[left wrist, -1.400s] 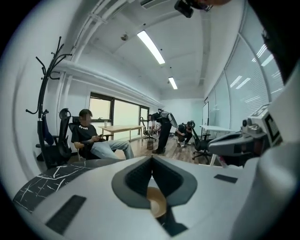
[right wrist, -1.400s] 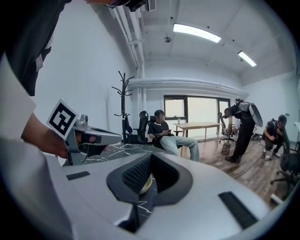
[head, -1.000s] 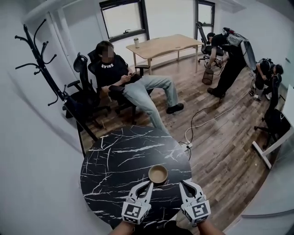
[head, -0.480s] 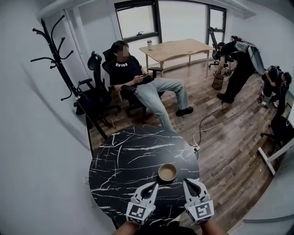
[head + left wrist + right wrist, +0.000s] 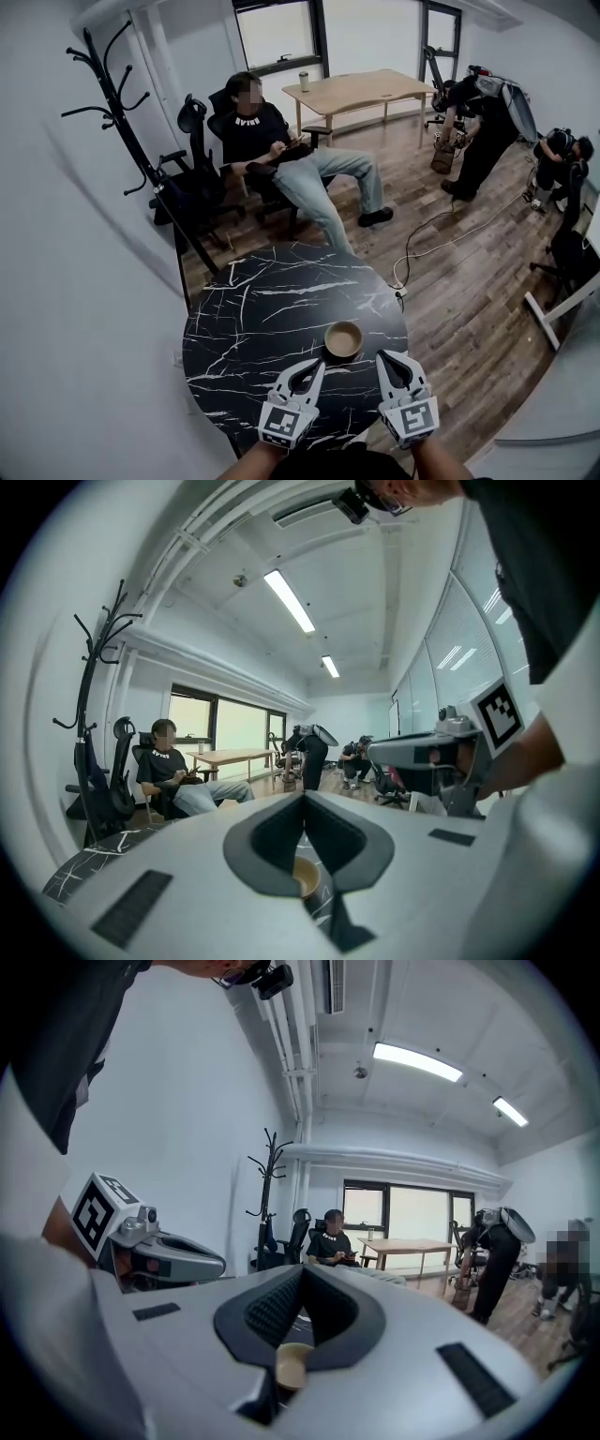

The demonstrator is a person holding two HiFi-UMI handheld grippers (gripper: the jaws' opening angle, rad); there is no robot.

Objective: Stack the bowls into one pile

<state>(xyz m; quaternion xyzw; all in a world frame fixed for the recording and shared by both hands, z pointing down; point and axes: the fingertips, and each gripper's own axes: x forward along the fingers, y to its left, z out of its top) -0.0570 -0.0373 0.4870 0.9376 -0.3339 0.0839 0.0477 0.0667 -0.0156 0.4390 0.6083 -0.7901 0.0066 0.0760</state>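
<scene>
Tan bowls (image 5: 343,339) look already one pile on marble table (image 5: 262,319) (can't count them). L gripper (image 5: 315,366) & R gripper (image 5: 385,359) both pressed together, empty; next prob. just withdraw.

I hold my left gripper (image 5: 316,366) and right gripper (image 5: 383,357) side by side, near level, tips pointing away from me, each with jaws pressed together on nothing; my forearms (image 5: 249,463) enter from below.
</scene>
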